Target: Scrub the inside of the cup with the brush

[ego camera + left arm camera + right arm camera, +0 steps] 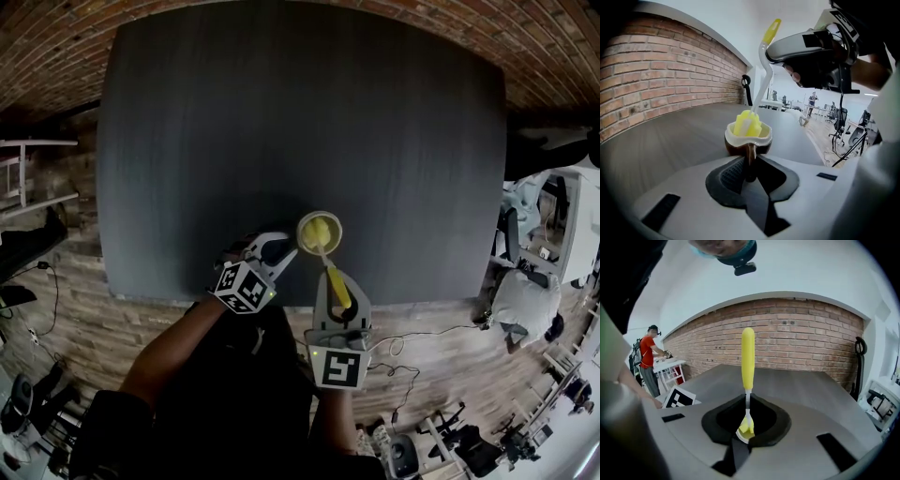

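**Yellow brush head down in the cup, both grippers clamped**

Dark grey table (281, 112) fills most of the head view, and the work sits close to its near edge.

The left gripper (750, 164) has its jaws closed on the side handle of the small brown cup with a cream rim (761, 140). This probably pins the cup upright so it cannot spin or slide under the scrubbing.

The right gripper (747, 420) is clamped on the thin white stem of the long brush with a yellow grip (747, 357). It holds from above, so the yellow sponge head reaches down through the mouth and sits inside the cup.

The scrub looks under way or about to begin.

The left gripper, just beside the rim, is the only thing near the brush's path. A person in a red top (647, 355) at a white bench and some office chairs (841, 122) stand well apart.
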A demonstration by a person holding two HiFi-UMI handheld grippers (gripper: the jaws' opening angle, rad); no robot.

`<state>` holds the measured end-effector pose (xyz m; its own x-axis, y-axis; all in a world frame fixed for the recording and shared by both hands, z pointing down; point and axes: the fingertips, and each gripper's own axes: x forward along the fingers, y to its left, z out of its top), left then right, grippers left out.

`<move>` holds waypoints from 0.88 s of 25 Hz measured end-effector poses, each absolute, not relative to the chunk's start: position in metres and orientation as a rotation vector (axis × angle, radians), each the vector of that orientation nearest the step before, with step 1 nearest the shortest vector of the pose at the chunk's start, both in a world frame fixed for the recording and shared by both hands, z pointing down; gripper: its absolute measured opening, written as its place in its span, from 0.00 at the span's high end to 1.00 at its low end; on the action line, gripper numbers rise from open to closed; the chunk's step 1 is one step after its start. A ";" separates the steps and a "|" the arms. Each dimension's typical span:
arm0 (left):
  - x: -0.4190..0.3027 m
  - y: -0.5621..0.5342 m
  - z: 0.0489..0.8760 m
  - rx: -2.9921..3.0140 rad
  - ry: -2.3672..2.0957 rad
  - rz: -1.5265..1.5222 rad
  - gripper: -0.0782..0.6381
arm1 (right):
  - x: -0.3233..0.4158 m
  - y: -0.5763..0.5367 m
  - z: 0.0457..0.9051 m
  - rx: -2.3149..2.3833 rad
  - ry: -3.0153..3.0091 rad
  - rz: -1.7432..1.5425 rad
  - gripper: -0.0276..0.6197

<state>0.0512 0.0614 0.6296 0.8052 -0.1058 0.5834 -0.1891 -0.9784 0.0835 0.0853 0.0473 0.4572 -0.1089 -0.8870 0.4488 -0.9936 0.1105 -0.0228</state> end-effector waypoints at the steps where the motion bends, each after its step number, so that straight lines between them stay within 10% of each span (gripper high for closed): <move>1: 0.052 0.061 0.630 2.848 -0.236 0.917 0.78 | 0.087 0.049 0.456 1.854 -2.065 0.460 0.89; 22: 0.015 0.085 0.503 2.868 -0.469 0.618 0.75 | 0.120 0.141 0.396 2.225 -1.972 0.563 0.89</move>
